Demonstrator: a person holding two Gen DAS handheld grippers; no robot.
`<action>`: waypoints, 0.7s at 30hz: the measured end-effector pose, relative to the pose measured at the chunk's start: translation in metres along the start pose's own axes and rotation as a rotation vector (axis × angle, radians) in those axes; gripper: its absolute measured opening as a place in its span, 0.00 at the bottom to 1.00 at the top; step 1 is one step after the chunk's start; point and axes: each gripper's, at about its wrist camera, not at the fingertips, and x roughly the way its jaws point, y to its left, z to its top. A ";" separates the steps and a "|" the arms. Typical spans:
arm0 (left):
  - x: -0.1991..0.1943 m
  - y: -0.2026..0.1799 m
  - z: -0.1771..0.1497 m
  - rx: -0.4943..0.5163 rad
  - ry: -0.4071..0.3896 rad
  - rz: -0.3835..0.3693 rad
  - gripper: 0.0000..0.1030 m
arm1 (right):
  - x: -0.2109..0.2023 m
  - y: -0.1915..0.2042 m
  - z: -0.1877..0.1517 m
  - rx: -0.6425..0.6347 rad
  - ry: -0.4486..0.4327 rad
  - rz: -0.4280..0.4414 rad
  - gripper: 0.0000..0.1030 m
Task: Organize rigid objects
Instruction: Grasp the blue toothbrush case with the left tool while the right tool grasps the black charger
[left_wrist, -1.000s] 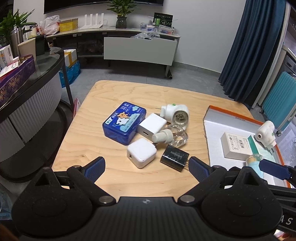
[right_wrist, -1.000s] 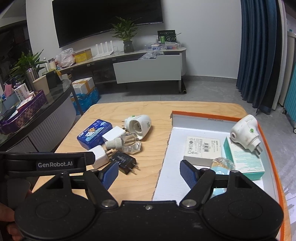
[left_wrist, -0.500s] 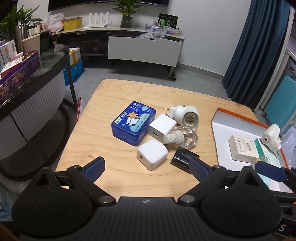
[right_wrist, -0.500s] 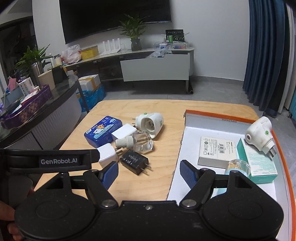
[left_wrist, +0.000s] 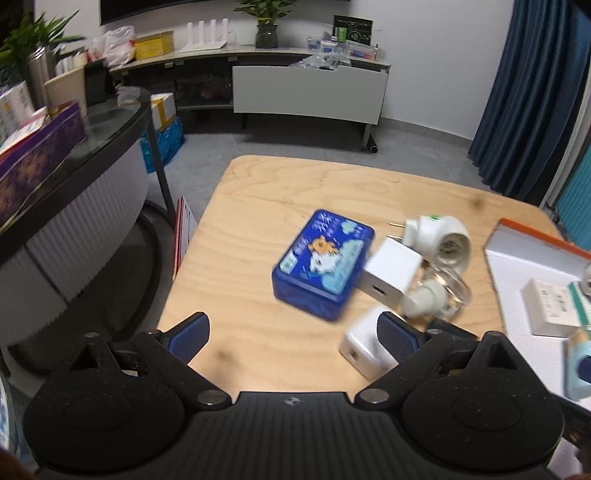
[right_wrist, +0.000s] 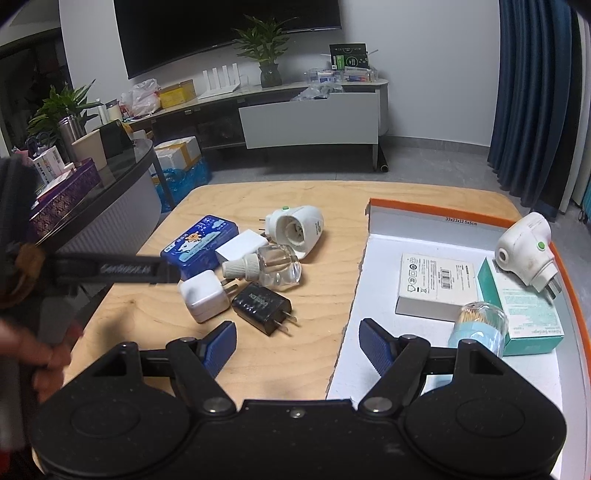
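While angled down over table | left tool spread | right tool spread, empty

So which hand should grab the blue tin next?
Probably the left. The left gripper is open with the blue tin just ahead of its fingers. The right gripper is open too, but sits by the white tray, farther away.

Dim, even indoor light; soft shadows.
Left view motion-blurred, right view sharp; fisheye bending at edges; faint glare on tabletop.
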 end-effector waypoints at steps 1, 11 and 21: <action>0.006 0.000 0.003 0.016 0.002 0.001 0.97 | 0.001 0.000 0.000 -0.002 0.003 0.000 0.84; 0.058 -0.006 0.023 0.151 0.005 -0.013 0.93 | 0.022 0.001 0.001 -0.038 0.043 0.016 0.84; 0.060 0.001 0.019 0.110 -0.015 -0.087 0.60 | 0.065 0.021 0.011 -0.128 0.085 0.056 0.84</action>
